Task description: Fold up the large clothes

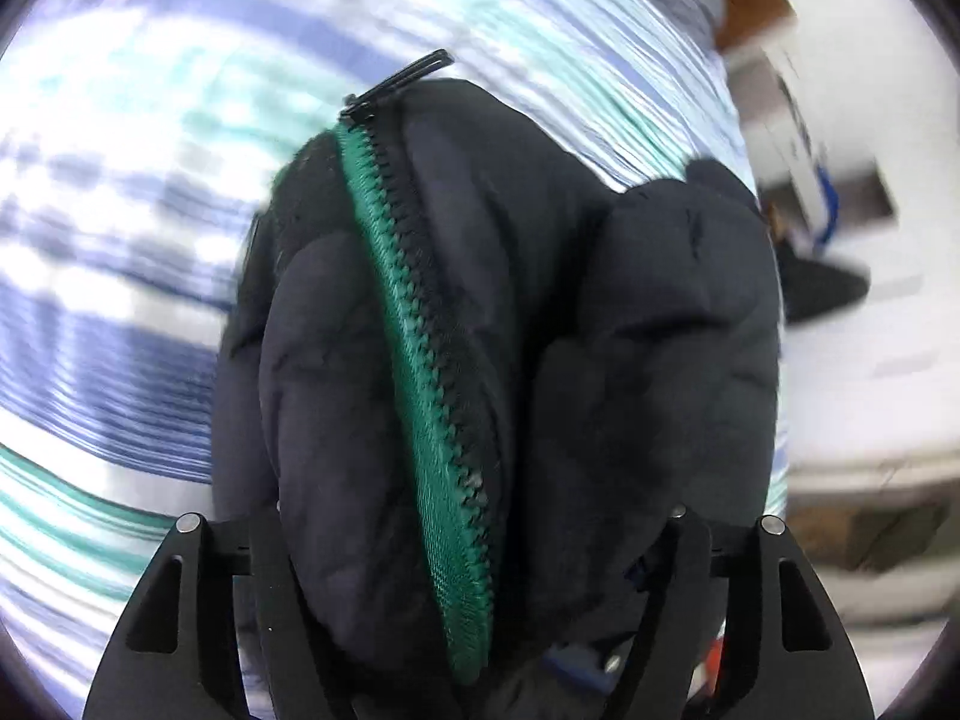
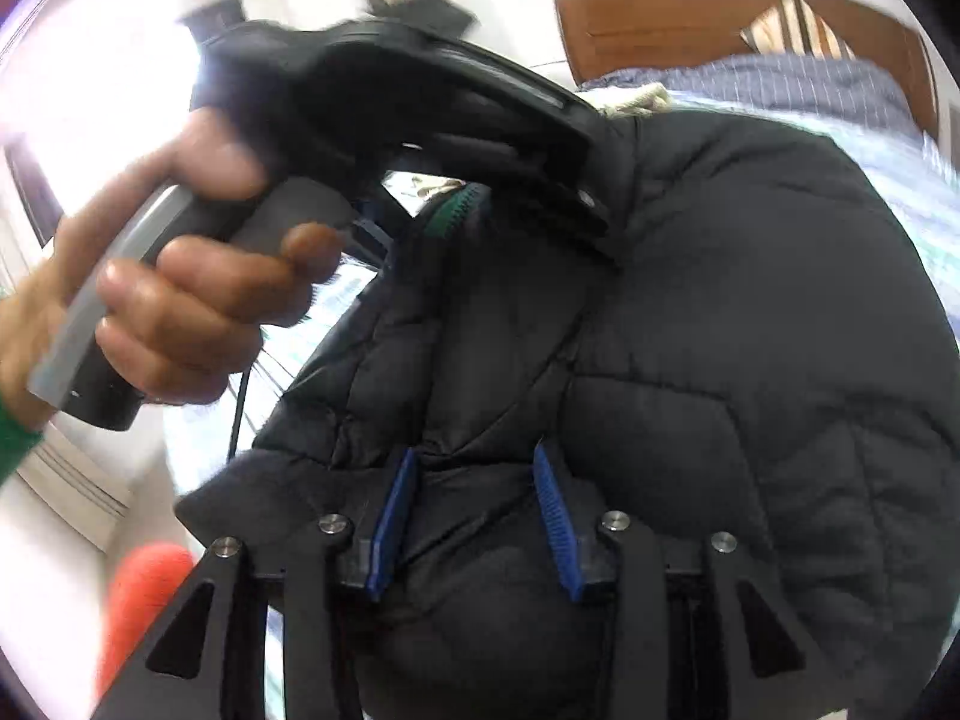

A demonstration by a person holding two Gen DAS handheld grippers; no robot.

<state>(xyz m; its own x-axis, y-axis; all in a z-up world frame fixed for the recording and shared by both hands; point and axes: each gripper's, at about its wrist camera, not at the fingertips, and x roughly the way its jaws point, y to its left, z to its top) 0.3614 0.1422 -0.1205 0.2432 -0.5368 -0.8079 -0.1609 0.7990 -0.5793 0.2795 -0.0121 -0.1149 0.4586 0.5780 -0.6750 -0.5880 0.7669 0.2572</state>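
Leftmost in your right wrist view, your left hand (image 2: 180, 306) grips the handle of the left gripper (image 2: 576, 222), whose jaws bite the upper edge of the black puffer jacket (image 2: 750, 330). Near the lens, your right gripper (image 2: 474, 516) clamps a fold of it between blue pads (image 2: 555, 516). Through your left wrist view, the jacket bulges between both fingers, its green zipper (image 1: 414, 330) running far to near, above the striped bedsheet (image 1: 120, 240).
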